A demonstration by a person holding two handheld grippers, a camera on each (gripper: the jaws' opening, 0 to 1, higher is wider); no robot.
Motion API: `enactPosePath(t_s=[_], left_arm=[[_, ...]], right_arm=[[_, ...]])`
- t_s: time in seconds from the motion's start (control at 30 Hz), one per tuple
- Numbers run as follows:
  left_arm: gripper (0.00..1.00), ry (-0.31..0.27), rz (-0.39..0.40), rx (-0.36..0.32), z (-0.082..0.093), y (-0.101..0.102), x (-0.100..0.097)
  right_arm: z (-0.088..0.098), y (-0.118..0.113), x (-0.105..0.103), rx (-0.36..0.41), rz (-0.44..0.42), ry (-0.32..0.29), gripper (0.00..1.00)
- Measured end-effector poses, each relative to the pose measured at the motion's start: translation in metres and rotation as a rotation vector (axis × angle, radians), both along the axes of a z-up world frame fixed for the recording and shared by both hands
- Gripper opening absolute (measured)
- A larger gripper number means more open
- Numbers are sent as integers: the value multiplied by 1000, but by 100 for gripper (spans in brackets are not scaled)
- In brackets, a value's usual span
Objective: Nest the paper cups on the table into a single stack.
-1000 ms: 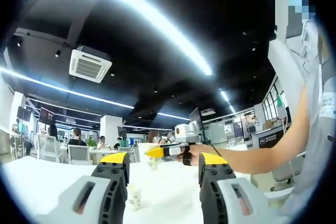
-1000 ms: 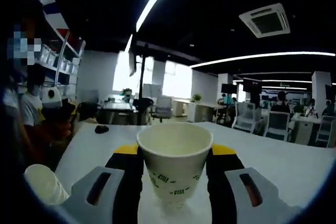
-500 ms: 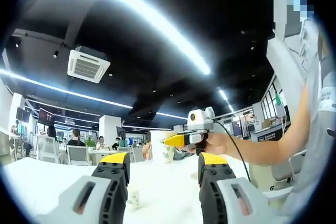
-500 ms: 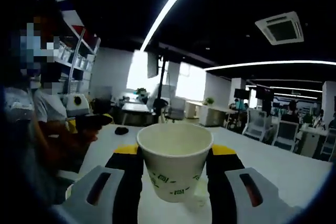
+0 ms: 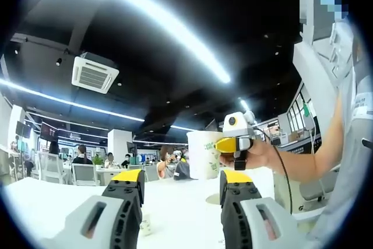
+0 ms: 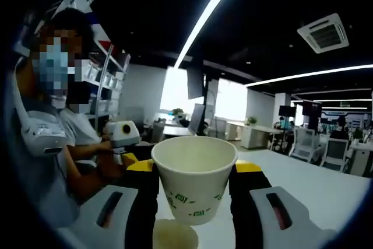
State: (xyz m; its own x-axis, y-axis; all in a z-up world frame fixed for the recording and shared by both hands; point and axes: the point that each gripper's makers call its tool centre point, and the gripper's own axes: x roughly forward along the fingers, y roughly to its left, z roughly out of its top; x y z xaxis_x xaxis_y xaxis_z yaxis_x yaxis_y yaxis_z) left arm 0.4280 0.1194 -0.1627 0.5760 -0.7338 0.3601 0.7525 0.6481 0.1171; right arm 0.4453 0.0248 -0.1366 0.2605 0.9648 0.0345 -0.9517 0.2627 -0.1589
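My right gripper is shut on a white paper cup with green print, held upright above the white table. Just under it, at the bottom of the right gripper view, shows the open rim of a second paper cup. In the left gripper view the right gripper comes in from the right with the held cup lifted off the table. My left gripper stands open with nothing between its jaws. A small paper cup sits on the table beyond its left jaw. The left gripper sits in the person's hand.
The person's arm and torso fill the right side of the left gripper view. The white table stretches far to the left. Chairs, desks and seated people lie in the background. A ceiling air unit hangs overhead.
The right gripper has lifted its cup up and drawn nearer the left gripper. A second cup's rim has come into the right gripper view below the held cup. The left gripper stays open.
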Motion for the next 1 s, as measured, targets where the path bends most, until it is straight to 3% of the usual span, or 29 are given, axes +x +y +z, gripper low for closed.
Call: enactPosePath(t_s=[0.33,0.63,1.0], left_arm=[[55,3,-15,7,-1,-4,-3],[55,7,-19,11,-3,-8,-2],[55,6,-33,-9,1,-8,-1]], right_arm=[[-20,-3,-22,-8,4,24,51],[-46,-7,-19,-13,-9,71,51],[-60,-6,-16,-73,-32,51,51]])
